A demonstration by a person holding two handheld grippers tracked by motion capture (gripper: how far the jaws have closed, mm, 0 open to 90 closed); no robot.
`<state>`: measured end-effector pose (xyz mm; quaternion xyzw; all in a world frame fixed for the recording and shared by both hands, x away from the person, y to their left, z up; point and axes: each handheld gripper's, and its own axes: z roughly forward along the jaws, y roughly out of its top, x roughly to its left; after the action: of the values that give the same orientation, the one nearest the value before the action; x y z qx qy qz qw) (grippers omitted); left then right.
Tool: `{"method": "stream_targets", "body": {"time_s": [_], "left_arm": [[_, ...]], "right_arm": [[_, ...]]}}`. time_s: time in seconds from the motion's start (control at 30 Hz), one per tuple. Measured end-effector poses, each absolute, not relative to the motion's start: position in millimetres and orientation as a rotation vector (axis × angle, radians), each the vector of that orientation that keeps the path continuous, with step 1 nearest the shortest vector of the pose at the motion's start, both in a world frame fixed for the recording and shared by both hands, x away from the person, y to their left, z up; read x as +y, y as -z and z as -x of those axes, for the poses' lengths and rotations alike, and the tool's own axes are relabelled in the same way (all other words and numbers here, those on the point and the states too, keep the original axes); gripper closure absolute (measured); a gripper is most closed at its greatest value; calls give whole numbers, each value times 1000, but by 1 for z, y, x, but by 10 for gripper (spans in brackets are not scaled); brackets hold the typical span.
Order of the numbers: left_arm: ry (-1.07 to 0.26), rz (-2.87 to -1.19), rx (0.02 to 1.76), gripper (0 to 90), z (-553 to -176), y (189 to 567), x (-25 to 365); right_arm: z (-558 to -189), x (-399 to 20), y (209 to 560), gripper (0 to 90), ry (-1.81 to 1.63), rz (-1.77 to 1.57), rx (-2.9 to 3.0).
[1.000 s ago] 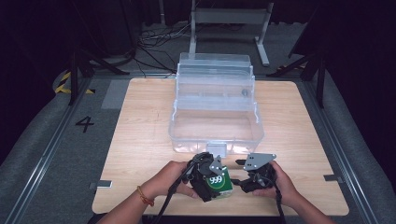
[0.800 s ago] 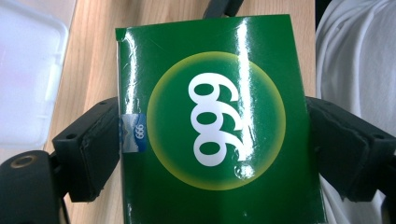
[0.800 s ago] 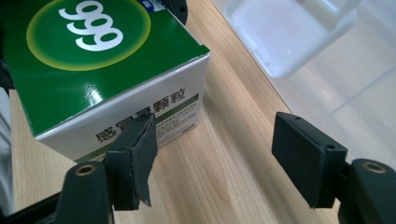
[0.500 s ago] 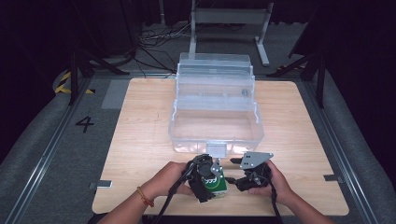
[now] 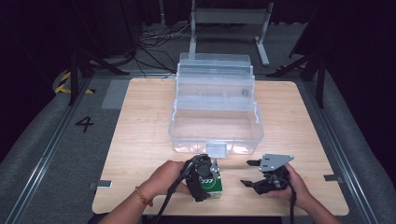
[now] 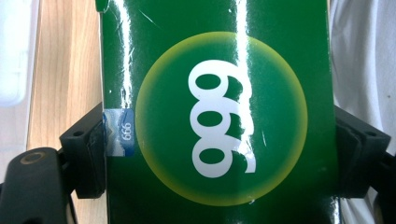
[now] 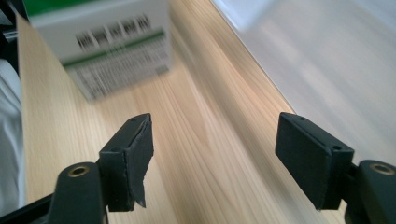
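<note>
A green carton [image 6: 224,116] printed with a white "999" in a yellow circle stands near the table's front edge [image 5: 214,185]. My left gripper [image 6: 219,149] is shut on it, one pad pressed to each side of the carton; in the high view that gripper [image 5: 205,177] sits over the carton, held by a hand. My right gripper [image 5: 249,173] is a short way to the carton's right, open and pointing left toward it. Its jaws [image 7: 219,154] have just opened a little wider, with bare wood between them. The carton's white printed side [image 7: 107,42] is blurred ahead.
A clear plastic storage box [image 5: 215,126] with its tiered lid folded back stands in the middle of the wooden table [image 5: 140,130], just beyond both hands. Its wall [image 7: 327,56] lies to the right of my right gripper. Dark floor and stands surround the table.
My right gripper has drawn away to the right from the carton, leaving a gap between them. The left gripper and the carton have stayed in place.
</note>
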<state>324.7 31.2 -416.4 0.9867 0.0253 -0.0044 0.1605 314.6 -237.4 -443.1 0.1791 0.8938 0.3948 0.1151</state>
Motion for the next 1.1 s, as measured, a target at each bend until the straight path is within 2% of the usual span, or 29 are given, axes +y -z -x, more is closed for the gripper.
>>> {"method": "stream_targets", "body": {"time_s": [0.27, 0.47, 0.53, 0.57, 0.67, 0.77, 1.1], "left_arm": [[17, -2862, 53, 149, -326, 415, 31], [17, -2823, 70, 155, -326, 416, 35], [16, -2811, 67, 156, -327, 416, 38], [7, -2798, 79, 157, -327, 417, 40], [6, -2794, 69, 159, -328, 416, 44], [-5, -2795, 80, 161, -329, 415, 50], [-43, -2785, 73, 162, -332, 408, 60]], "right_arm": [[-322, -322, 462, 282, -1056, -785, 2544], [-330, -362, 478, 250, -1055, -987, 2464], [-331, -364, 480, 241, -1037, -1000, 2463], [-332, -366, 482, 208, -1018, -1003, 2459], [-331, -372, 484, 211, -1057, -1045, 2436], [-330, -365, 486, 149, -1036, -1047, 2408], [-331, -359, 488, 148, -1024, -1144, 2327]]}}
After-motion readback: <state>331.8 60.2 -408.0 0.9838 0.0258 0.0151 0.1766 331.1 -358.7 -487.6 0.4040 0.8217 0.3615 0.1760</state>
